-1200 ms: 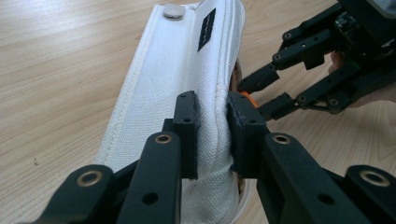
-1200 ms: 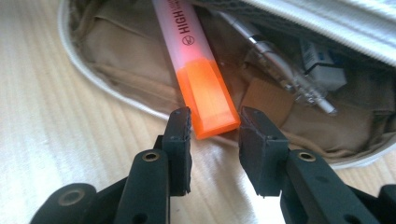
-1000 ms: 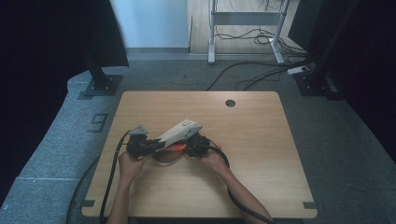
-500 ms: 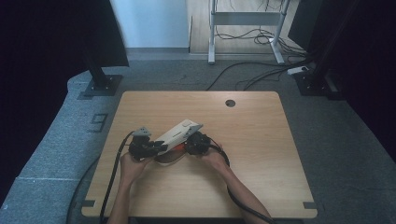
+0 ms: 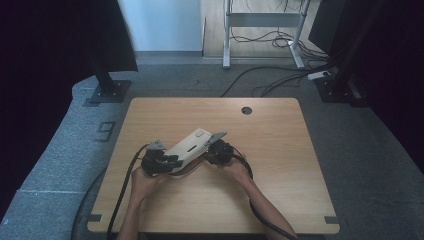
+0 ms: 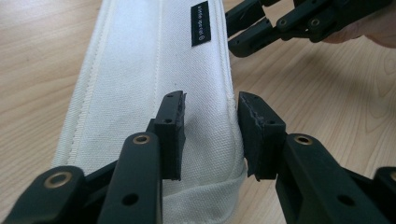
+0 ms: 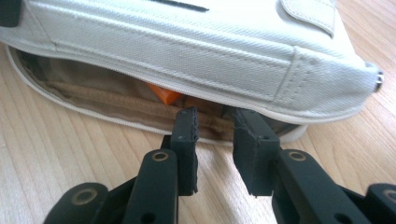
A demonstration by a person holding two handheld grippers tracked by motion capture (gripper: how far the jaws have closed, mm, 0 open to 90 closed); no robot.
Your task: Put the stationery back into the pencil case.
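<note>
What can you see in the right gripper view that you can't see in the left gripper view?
The right gripper view looks into the open side of the white pouch: a tan lining and something orange inside, with the right gripper at the opening, its jaws apart. The left gripper view looks along the pouch's top instead: a small black label, and the left gripper with its jaws standing either side of the pouch's edge, having just been opening. It also catches the right gripper farther off. Both show the pouch lying on the wooden table.
</note>
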